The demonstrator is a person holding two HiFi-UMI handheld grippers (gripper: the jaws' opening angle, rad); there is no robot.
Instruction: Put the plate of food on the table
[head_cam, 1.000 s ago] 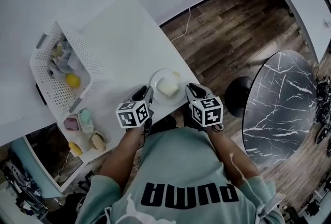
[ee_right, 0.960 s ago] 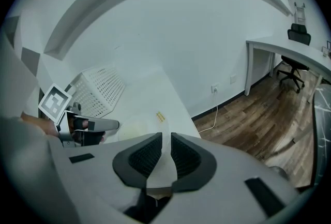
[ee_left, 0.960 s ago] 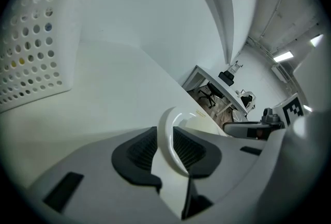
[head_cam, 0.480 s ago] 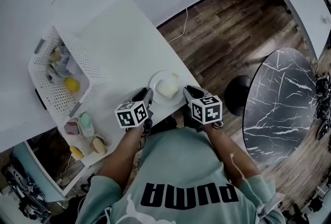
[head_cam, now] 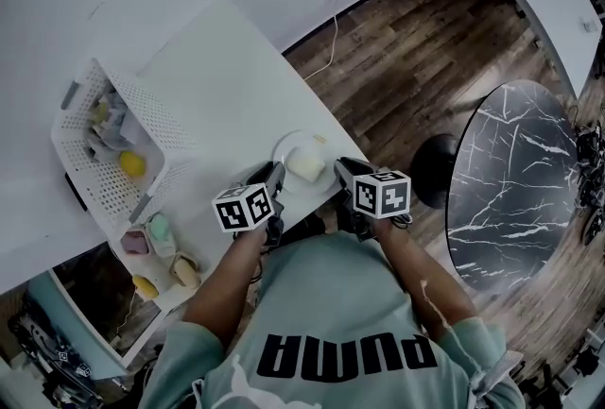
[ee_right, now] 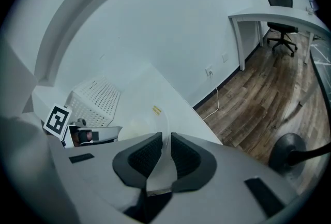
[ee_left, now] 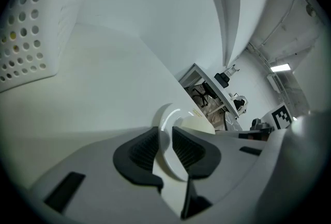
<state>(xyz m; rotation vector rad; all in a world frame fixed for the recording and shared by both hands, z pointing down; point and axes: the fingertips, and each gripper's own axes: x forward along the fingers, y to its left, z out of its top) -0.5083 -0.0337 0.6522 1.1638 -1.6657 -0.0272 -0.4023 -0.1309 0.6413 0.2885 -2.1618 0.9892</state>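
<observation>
A white plate point(head_cam: 288, 144) carrying a pale block of food point(head_cam: 306, 161) sits over the near corner of the white table point(head_cam: 217, 67). My left gripper point(head_cam: 276, 175) is shut on the plate's left rim, and my right gripper point(head_cam: 341, 169) is shut on its right rim. In the left gripper view the rim point(ee_left: 166, 127) runs between the two dark pads of the left gripper point(ee_left: 164, 148), with the food point(ee_left: 197, 124) beyond. In the right gripper view the right gripper point(ee_right: 164, 153) clamps the rim point(ee_right: 161, 125). I cannot tell if the plate touches the table.
A white perforated basket point(head_cam: 99, 147) with small items lies on the table's left. Pastel toy foods point(head_cam: 159, 230) lie on a lower surface beside it. To the right are wooden floor point(head_cam: 425, 48), a black stool point(head_cam: 435, 173) and a round marble table point(head_cam: 520, 180).
Both grippers stay shut on the plate's rims. The plate has barely shifted over the table corner; only the head view drifts slightly.
</observation>
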